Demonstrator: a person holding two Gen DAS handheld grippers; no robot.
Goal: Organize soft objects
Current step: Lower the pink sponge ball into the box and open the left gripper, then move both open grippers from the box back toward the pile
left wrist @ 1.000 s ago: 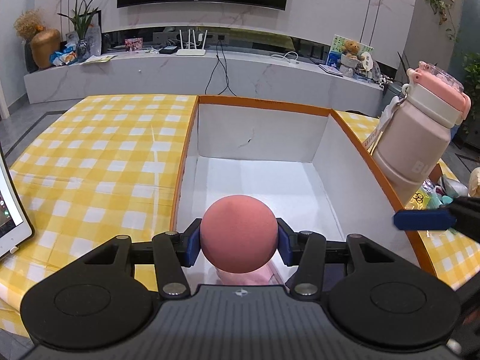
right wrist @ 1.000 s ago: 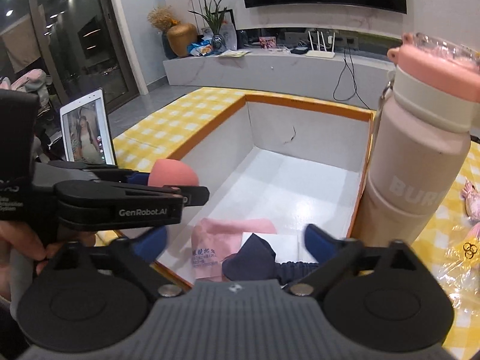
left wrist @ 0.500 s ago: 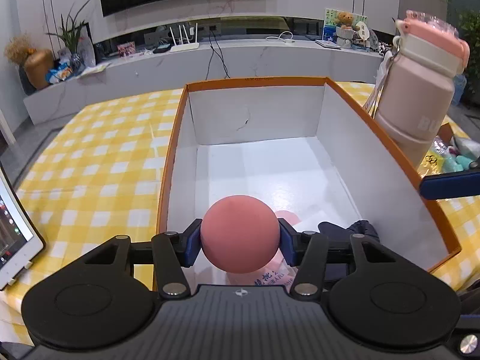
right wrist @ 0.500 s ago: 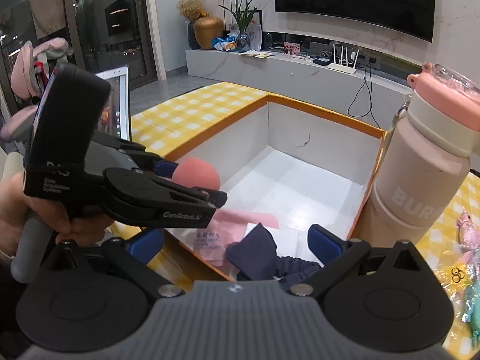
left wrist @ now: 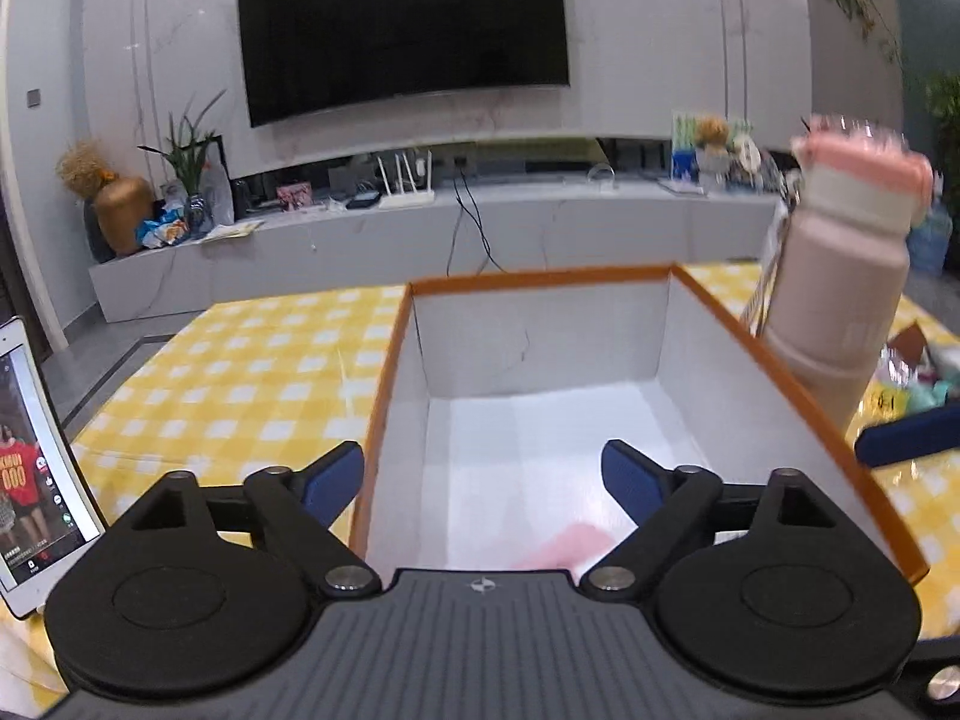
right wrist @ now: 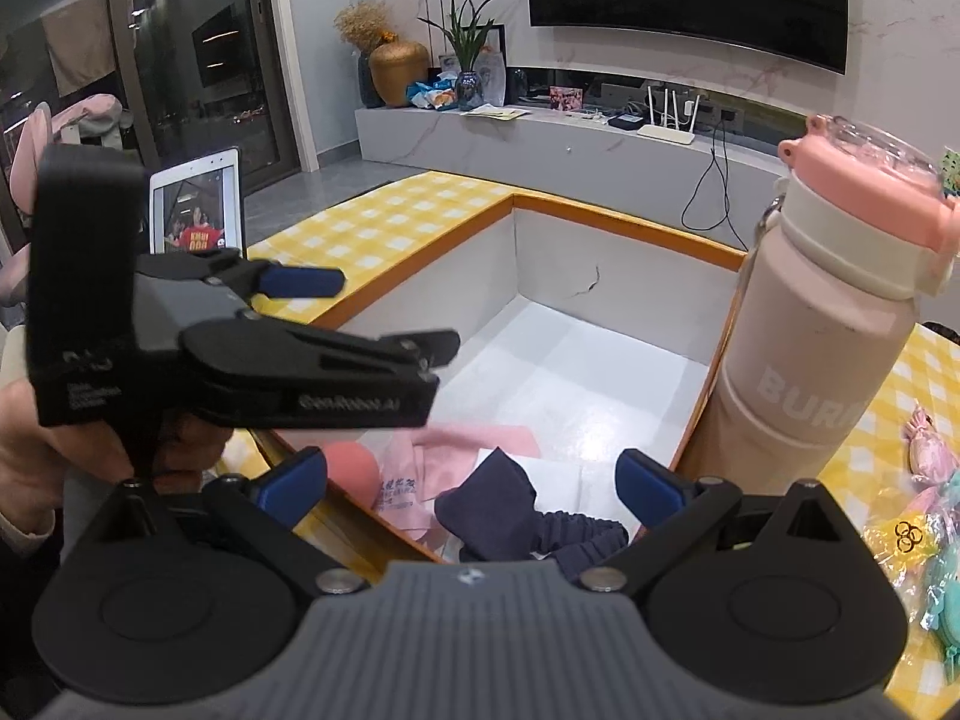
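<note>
My left gripper point(left wrist: 483, 474) hangs over the near end of the white box with an orange rim point(left wrist: 540, 279); its jaws are opening and nothing is between them. The pink ball point(right wrist: 353, 468) lies in the box's near left corner, beside a pink cloth point(right wrist: 474, 441) and a dark blue scrunchie point(right wrist: 504, 510). In the right wrist view the left gripper point(right wrist: 384, 315) is seen from the side above the ball. My right gripper point(right wrist: 471, 483) is open and empty, over the box's near edge.
A tall pink bottle point(right wrist: 822, 324) stands against the box's right wall. A tablet point(left wrist: 30, 456) leans at the left on the yellow checked tablecloth point(left wrist: 240, 372). Small pink and teal soft items point(right wrist: 927, 480) lie at the right. A person's hand point(right wrist: 24, 450) holds the left gripper.
The left gripper opened wide and let go of the pink ball, which dropped into the box's near left corner. Its view tilted upward. The right gripper stayed open and nearly still.
</note>
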